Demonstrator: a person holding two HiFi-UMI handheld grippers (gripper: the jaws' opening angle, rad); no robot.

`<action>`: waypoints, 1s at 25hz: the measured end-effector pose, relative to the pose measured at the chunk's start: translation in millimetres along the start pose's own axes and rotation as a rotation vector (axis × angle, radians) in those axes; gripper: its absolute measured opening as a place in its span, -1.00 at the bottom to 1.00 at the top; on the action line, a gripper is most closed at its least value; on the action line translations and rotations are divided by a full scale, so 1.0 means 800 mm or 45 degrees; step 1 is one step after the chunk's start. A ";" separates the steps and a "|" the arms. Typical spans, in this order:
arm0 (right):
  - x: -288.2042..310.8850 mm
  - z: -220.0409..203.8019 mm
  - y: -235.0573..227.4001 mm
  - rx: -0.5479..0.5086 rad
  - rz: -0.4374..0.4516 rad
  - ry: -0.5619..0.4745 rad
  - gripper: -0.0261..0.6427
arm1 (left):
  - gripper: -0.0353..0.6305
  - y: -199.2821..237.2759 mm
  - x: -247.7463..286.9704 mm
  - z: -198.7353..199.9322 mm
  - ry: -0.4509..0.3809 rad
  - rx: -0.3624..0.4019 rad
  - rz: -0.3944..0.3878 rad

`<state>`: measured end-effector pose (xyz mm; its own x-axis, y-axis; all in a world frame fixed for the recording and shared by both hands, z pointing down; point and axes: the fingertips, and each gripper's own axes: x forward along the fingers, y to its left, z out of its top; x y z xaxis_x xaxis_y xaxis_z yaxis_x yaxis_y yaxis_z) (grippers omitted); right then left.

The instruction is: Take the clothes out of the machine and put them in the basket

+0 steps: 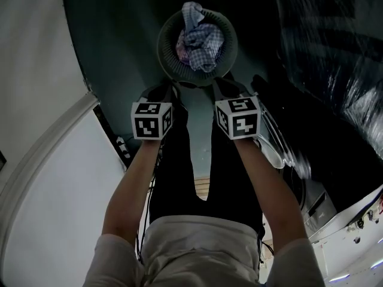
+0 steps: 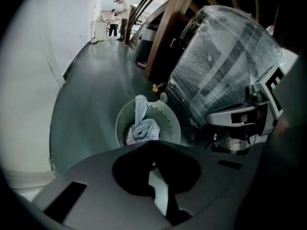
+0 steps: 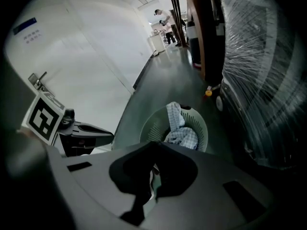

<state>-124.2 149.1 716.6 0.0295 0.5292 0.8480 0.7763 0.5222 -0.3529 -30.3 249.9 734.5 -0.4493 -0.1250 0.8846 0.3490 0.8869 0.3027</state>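
A round slatted basket (image 1: 165, 48) stands on the dark floor ahead of my feet, with checked blue-and-white clothes (image 1: 200, 39) piled in it. Both grippers hang side by side above its near rim. My left gripper (image 1: 163, 94) and my right gripper (image 1: 231, 89) each have their jaws together, and no cloth shows between them. In the left gripper view the left gripper (image 2: 156, 176) looks down at the basket (image 2: 169, 123) and its clothes (image 2: 142, 128). The right gripper (image 3: 151, 176) likewise faces the basket (image 3: 197, 121) and clothes (image 3: 181, 134).
A large machine wrapped in plastic film (image 1: 335, 52) stands at the right, with a clear door (image 1: 276, 145) swung out near my right arm. A white wall and door (image 1: 42, 130) close off the left. People (image 2: 118, 13) stand far down the corridor.
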 end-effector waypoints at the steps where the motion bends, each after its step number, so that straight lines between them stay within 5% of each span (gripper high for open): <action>1: -0.010 0.005 0.004 0.010 0.003 -0.014 -0.90 | -0.83 -0.005 -0.010 0.005 -0.014 -0.001 -0.004; 13: -0.140 0.077 0.032 0.032 0.025 -0.184 -0.90 | -0.83 -0.059 -0.127 0.083 -0.193 -0.029 -0.023; 25: -0.292 0.187 0.102 -0.070 0.066 -0.430 -0.90 | -0.83 -0.104 -0.287 0.194 -0.464 0.127 -0.029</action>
<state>-161.8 167.7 430.5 -0.1328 0.7505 0.6474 0.8122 0.4568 -0.3629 -84.0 273.9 451.2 -0.7255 0.0054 0.6882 0.2621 0.9268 0.2691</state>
